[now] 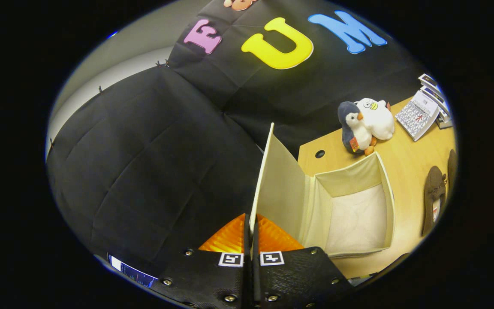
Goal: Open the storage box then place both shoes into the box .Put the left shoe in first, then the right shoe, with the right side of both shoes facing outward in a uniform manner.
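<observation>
A cream fabric storage box (383,184) stands open on the wooden table (405,163), its pale inside bare. Its lid (279,180) is swung up nearly upright on the side away from the shoes. My gripper (251,225) is shut on the lid's free edge, with both fingers pressing the thin panel between them. Two brown shoes lie on the table beyond the box's far side: one shoe (433,197) lies lengthwise with a tag inside, and the second shoe (452,165) peeks out just behind it.
A plush penguin (353,128) and a white plush toy (378,116) sit on the table behind the box. A stack of patterned cards or booklets (420,113) lies beyond them. A round cable hole (320,153) is near the table's edge.
</observation>
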